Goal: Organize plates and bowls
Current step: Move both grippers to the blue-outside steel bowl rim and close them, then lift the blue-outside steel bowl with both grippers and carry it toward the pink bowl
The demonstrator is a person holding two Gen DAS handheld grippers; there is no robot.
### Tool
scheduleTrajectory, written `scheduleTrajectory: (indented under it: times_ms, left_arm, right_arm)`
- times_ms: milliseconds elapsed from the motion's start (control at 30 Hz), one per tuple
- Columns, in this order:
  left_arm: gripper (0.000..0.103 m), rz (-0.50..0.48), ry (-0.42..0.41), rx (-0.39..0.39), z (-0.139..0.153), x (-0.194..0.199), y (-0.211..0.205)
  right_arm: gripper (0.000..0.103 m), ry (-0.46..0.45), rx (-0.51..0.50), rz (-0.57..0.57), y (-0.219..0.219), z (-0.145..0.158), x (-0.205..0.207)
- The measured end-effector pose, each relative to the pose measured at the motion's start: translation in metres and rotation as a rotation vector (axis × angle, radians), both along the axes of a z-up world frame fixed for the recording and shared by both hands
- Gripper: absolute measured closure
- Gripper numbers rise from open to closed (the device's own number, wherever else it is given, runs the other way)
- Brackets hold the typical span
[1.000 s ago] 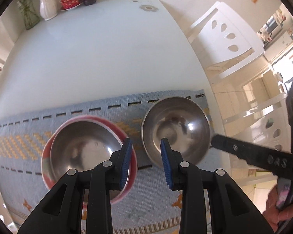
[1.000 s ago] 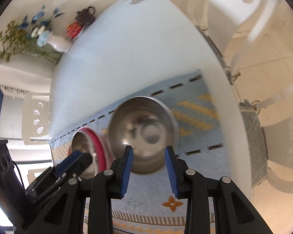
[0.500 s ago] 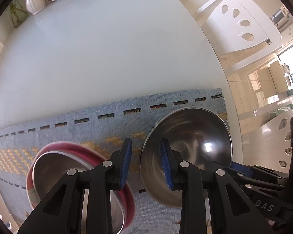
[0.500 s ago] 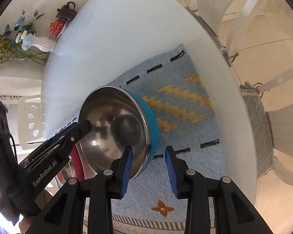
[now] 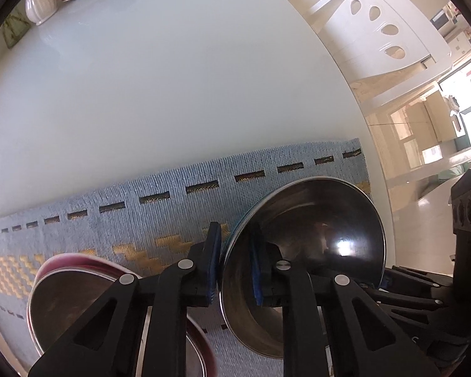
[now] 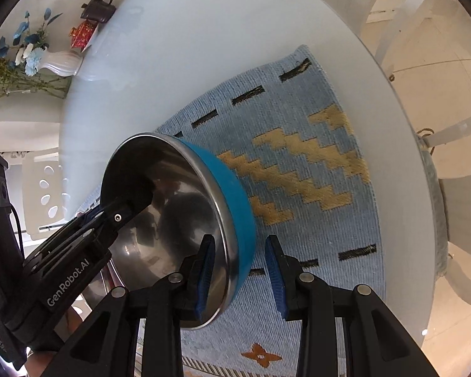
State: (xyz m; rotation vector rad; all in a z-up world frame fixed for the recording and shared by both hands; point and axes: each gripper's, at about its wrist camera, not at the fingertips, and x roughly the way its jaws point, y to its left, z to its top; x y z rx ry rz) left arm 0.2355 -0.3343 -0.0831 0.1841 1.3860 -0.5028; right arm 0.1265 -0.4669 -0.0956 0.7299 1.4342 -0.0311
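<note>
Left view: the left gripper (image 5: 234,265), open 1 s ago, now has its jaws pinched on the rim of the blue bowl (image 5: 301,251), tilted up at 4 o'clock beside the red bowl (image 5: 78,289). Right view: the right gripper (image 6: 240,278) jaws straddle the blue bowl's (image 6: 232,194) near wall w/ a gap, so cannot tell if gripping; bowl now lifted off the mat (image 6: 298,157), prob. for stacking into the red one.

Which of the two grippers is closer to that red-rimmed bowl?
The left gripper. It straddles the blue bowl's rim, right beside the red-rimmed bowl on the mat. The right gripper straddles the blue bowl's opposite rim, farther from it.
</note>
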Motion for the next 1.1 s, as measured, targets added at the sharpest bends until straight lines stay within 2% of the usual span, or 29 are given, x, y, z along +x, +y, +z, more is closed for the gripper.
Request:
scheduleTrajectory:
  times_ms: [33, 100, 167, 367, 1100]
  left_arm:
    - [0.089, 0.002, -0.005, -0.002, 0.0, 0.0, 0.001]
    - [0.089, 0.003, -0.017, -0.002, 0.0, -0.001, 0.001]
    - [0.089, -0.01, -0.027, 0.008, 0.001, -0.002, -0.002]
    - [0.089, 0.008, -0.015, -0.015, 0.005, -0.004, 0.003]
    - [0.089, 0.016, -0.074, -0.023, 0.039, -0.01, 0.017]
  right_arm:
    - [0.071, -0.002, -0.001, -0.001, 0.001, -0.001, 0.0]
    - [0.081, -0.007, 0.006, 0.003, 0.003, -0.002, 0.002]
    - [0.084, -0.008, 0.009, -0.008, 0.003, -0.003, 0.001]
    - [0.084, -0.017, -0.006, -0.007, 0.004, 0.0, 0.002]
    - [0.084, -0.066, -0.022, 0.004, 0.008, 0.022, -0.001]
